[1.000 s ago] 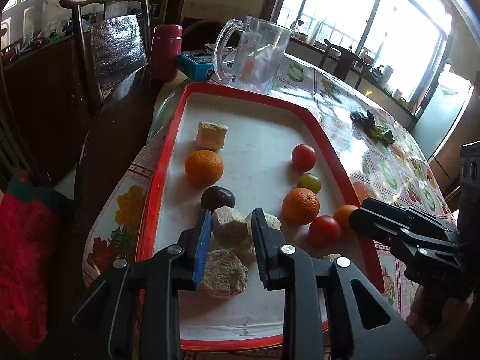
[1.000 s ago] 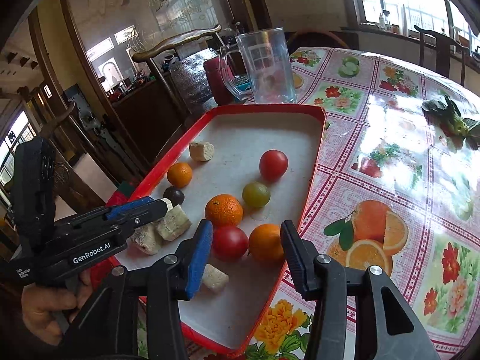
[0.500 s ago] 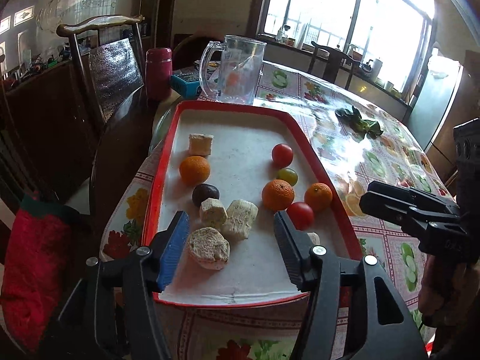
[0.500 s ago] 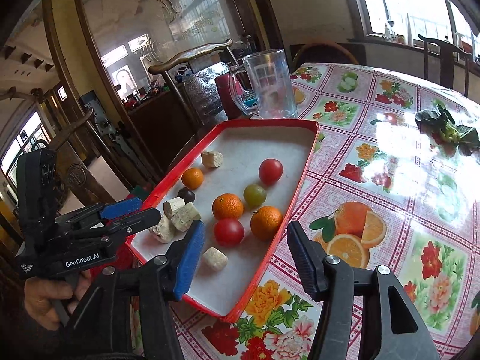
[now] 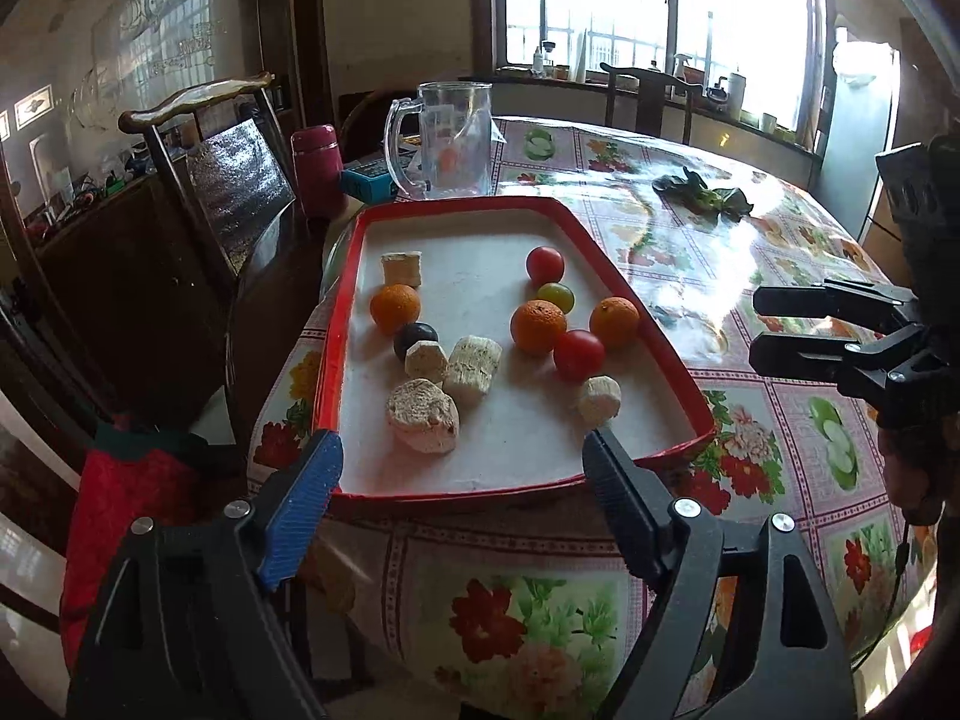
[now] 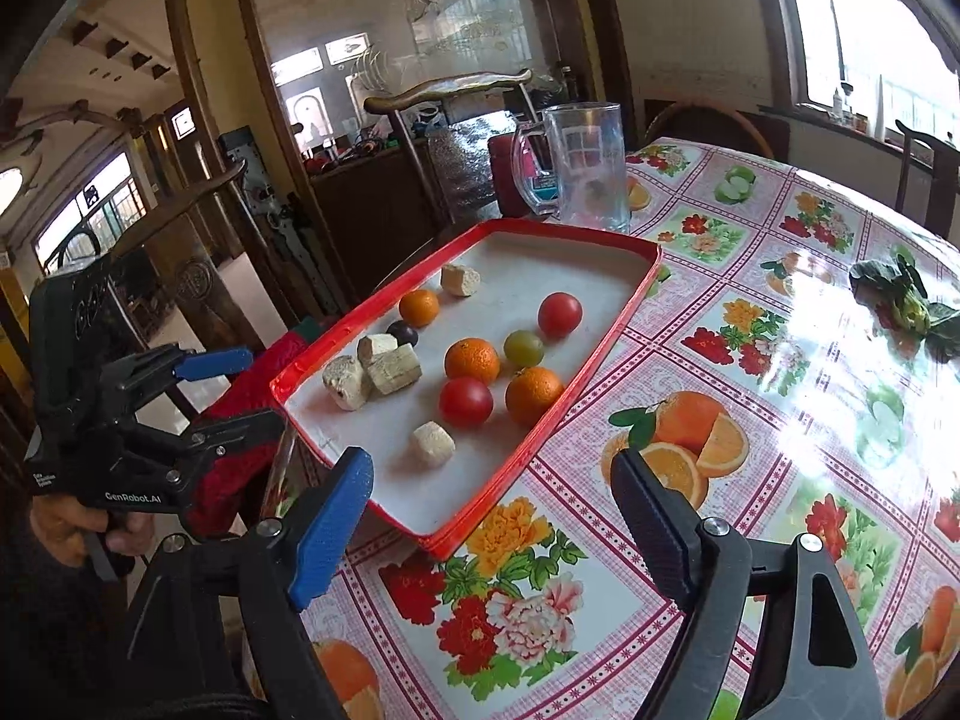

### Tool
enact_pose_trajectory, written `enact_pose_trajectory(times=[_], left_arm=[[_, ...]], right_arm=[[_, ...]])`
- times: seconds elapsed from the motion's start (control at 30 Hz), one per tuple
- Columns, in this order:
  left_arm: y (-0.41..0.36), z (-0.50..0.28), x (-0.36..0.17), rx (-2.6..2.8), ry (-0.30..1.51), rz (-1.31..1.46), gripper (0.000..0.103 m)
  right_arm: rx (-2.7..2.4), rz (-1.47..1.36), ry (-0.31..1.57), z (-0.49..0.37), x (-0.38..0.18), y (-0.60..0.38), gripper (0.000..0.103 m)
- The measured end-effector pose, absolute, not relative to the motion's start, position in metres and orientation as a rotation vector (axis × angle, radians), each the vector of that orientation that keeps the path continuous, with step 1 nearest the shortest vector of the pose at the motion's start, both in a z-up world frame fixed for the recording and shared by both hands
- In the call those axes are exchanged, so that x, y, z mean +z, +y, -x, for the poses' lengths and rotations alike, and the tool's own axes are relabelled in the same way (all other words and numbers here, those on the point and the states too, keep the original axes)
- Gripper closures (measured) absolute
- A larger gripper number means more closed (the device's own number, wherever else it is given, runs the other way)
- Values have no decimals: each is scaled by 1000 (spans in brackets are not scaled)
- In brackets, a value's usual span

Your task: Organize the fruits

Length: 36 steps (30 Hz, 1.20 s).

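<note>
Left gripper (image 5: 462, 468): jaws opening, nothing between them.
Right gripper (image 6: 492, 486): jaws opening, nothing between them.
Fruits: round oranges (image 5: 538, 326), glossy tomatoes (image 5: 578, 354) inside red-rimmed tray (image 5: 336, 324), right half.
Left half: pale rough chunks (image 5: 423, 415).

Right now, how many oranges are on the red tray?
3. One orange lies near the tray's left rim, one sits in the middle beside the green grape, and one is by the right rim. None seems hidden.
</note>
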<state>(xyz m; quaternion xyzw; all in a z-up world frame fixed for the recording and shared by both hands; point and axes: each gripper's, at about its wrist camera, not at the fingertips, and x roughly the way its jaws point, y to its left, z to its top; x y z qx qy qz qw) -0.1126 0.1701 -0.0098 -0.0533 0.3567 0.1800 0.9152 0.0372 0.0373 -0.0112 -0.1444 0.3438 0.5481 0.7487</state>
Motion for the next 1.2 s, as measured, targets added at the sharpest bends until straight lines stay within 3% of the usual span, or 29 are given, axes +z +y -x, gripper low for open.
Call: enact_pose_trajectory(times=[0.53, 1.2], left_arm=[[133, 129, 1, 346, 710, 34, 20], [127, 131, 4, 334, 699, 46, 20]], right_arm=[[1327, 519, 658, 4, -26, 17, 16], [1357, 499, 661, 6, -28, 18, 16]])
